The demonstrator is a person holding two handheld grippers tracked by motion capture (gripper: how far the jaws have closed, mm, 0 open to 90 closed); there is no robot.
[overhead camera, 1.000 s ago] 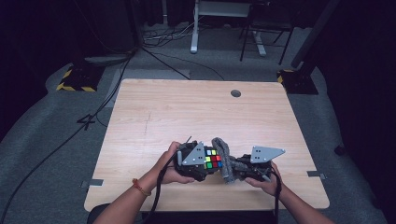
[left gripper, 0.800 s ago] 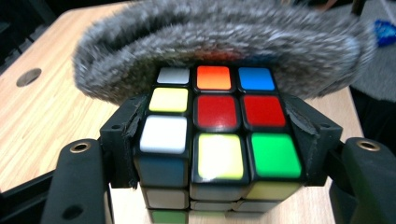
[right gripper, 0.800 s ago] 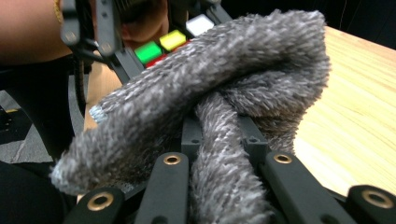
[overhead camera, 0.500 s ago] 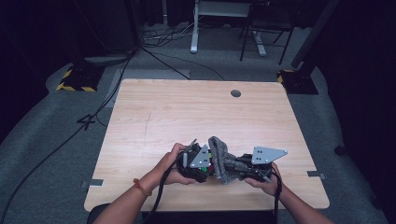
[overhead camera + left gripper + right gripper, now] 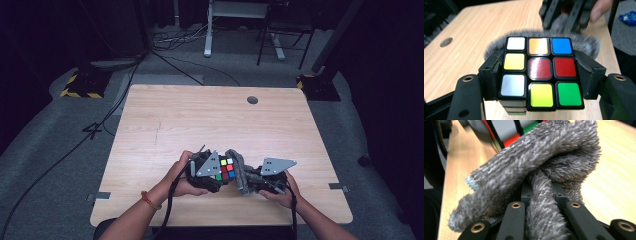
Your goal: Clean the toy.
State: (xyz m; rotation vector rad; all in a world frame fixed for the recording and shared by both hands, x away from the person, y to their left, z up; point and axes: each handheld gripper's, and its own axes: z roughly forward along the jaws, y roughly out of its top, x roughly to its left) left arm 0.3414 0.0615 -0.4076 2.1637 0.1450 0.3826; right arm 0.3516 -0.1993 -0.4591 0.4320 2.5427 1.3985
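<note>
Overhead, one puzzle cube point(image 5: 226, 169) sits near the tabletop's point(image 5: 210, 120) front edge, half hidden by the left claw point(image 5: 220, 176) clamped on its sides. Closer, the left gripper view counts nine stickers. Alongside, the right claw point(image 5: 541, 195) pinches one grey cloth point(image 5: 536, 162), its pads buried.

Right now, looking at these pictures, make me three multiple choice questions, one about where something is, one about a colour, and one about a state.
1. Where is the puzzle cube?
A. between the left gripper jaws
B. loose on the table
C. on the floor

2. What colour is the centre sticker of the cube face towards the left gripper's camera?
A. blue
B. red
C. white

3. What is the right gripper doing?
A. standing open
B. clamping the grey cloth
C. holding a pen

A, the pads press its sides; B, the centre square is red; B, cloth bunches between its jaws.
</note>
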